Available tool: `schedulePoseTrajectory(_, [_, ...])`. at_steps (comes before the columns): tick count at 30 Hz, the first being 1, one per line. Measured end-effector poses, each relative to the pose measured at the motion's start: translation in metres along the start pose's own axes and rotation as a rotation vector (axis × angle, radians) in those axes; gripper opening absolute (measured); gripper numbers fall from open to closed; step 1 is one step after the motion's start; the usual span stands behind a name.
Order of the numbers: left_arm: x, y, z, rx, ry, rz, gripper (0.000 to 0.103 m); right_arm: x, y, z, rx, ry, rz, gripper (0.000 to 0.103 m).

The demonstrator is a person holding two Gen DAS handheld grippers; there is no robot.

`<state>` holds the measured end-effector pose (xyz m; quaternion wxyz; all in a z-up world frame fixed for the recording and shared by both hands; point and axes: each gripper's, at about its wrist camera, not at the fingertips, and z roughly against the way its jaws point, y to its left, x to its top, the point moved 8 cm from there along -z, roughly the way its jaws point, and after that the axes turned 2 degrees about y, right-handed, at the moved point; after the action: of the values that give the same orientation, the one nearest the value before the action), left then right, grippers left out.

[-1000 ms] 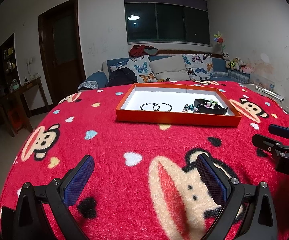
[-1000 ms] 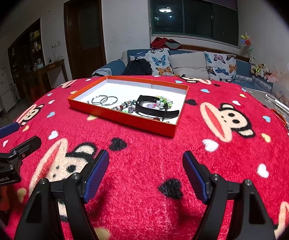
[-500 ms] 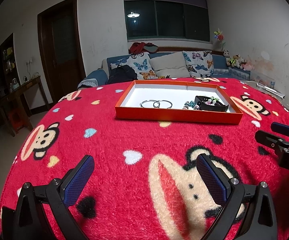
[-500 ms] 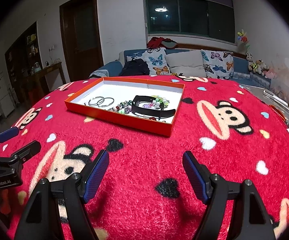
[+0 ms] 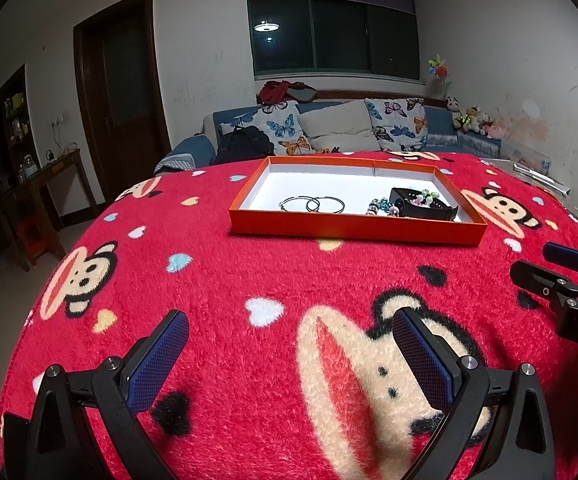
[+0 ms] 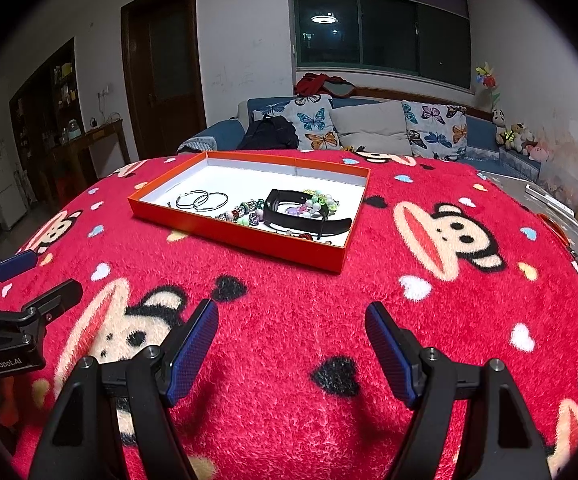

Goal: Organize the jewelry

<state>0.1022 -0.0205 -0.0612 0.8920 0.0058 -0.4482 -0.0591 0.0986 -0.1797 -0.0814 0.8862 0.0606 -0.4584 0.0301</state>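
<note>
An orange tray (image 5: 353,233) (image 6: 233,236) with a white floor lies on the red monkey-print blanket (image 5: 249,280) (image 6: 309,320). In it lie thin metal hoops (image 5: 313,204) (image 6: 203,201), a coloured bead bracelet (image 5: 381,206) (image 6: 245,213), a black wristband (image 5: 425,209) (image 6: 305,216) and green and white beads (image 6: 321,200). My left gripper (image 5: 289,344) is open and empty, well short of the tray. My right gripper (image 6: 291,338) is open and empty too, short of the tray's near right corner. Each gripper shows at the edge of the other's view (image 5: 561,276) (image 6: 29,284).
A sofa (image 5: 329,128) with butterfly cushions stands behind the table. A dark door (image 5: 121,120) and a wooden side table (image 5: 45,184) are at the left. Loose objects lie on a grey surface at the right (image 6: 569,220).
Both views have tilted or lifted slightly, so the tray sits a little higher in frame. Both grippers stay open and empty; the jewelry has not moved.
</note>
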Motion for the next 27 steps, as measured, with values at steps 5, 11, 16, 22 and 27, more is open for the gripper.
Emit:
schedulePoseTrajectory(5, [-0.0007, -0.0007, -0.0005, 0.002, 0.002, -0.001, 0.103, -0.0015, -0.0021, 0.0002, -0.008, -0.003, 0.011, 0.083])
schedulePoseTrajectory(11, [-0.0033, -0.0014, -0.0031, 0.010, 0.005, -0.006, 0.103, -0.0013, -0.0012, 0.0002, -0.008, -0.003, 0.012, 0.083])
schedulePoseTrajectory(16, [-0.0047, -0.0019, -0.0039, 0.015, 0.013, -0.006, 0.103, -0.0016, -0.0007, 0.0004, -0.013, -0.003, 0.015, 0.083])
schedulePoseTrajectory(22, [-0.0049, 0.0006, -0.0038, 0.042, 0.015, -0.002, 0.103, -0.0015, -0.0001, 0.0002, -0.013, -0.002, 0.016, 0.083])
schedulePoseTrajectory(27, [-0.0045, 0.0008, -0.0031, 0.041, 0.012, -0.005, 0.103, -0.0020, -0.0010, 0.0010, -0.022, -0.001, 0.027, 0.083])
